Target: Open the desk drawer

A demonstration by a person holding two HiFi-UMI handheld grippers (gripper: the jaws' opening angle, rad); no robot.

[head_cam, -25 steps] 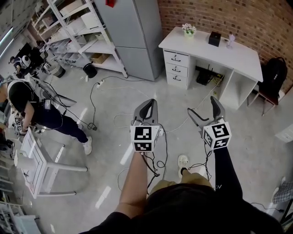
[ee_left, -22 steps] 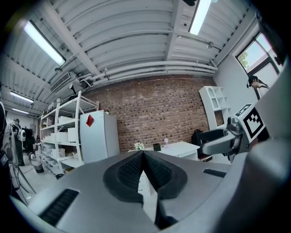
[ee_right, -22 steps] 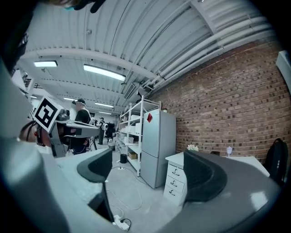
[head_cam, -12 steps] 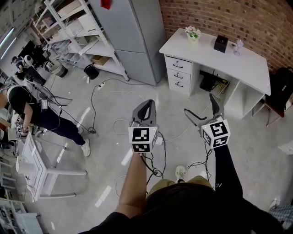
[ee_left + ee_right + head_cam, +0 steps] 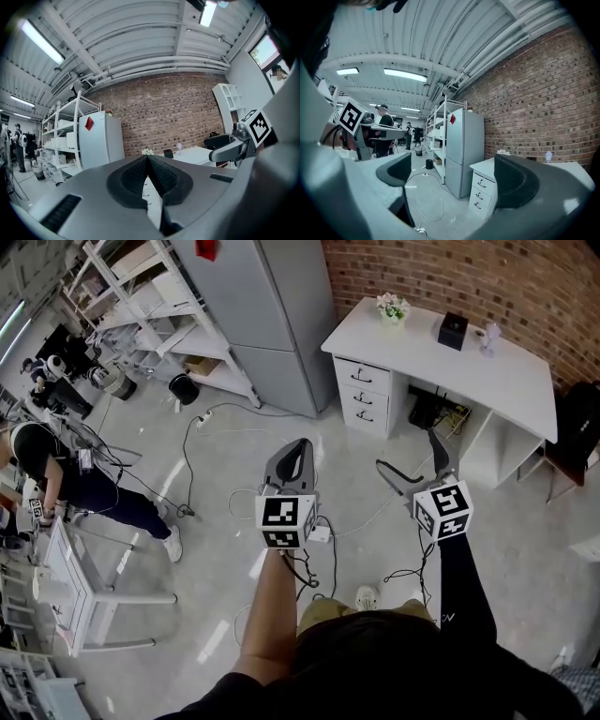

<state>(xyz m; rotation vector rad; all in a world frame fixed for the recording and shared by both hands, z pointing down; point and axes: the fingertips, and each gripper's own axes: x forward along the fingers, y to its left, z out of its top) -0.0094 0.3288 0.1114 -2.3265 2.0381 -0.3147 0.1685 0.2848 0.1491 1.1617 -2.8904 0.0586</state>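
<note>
A white desk (image 5: 487,371) stands against the brick wall, with a stack of three drawers (image 5: 362,390) under its left end. The drawers (image 5: 481,192) are all closed, each with a dark handle. Both grippers hang in the air over the floor, well short of the desk. My left gripper (image 5: 299,447) is shut, its pads (image 5: 140,176) pressed together with nothing between them. My right gripper (image 5: 407,452) is open; its jaws have just been opening and hold nothing. In the right gripper view the drawers show between the spread fingers (image 5: 513,180).
A grey fridge (image 5: 272,315) stands left of the desk, with white shelving (image 5: 150,296) beyond it. Cables (image 5: 211,442) trail over the floor. A person (image 5: 66,474) bends at a white frame (image 5: 80,573) at the left. A flower pot (image 5: 391,307) and black box (image 5: 452,331) sit on the desk.
Both grippers and the person have moved forward toward the desk, which now lies nearer in the head view. The right jaws have spread a little wider.
</note>
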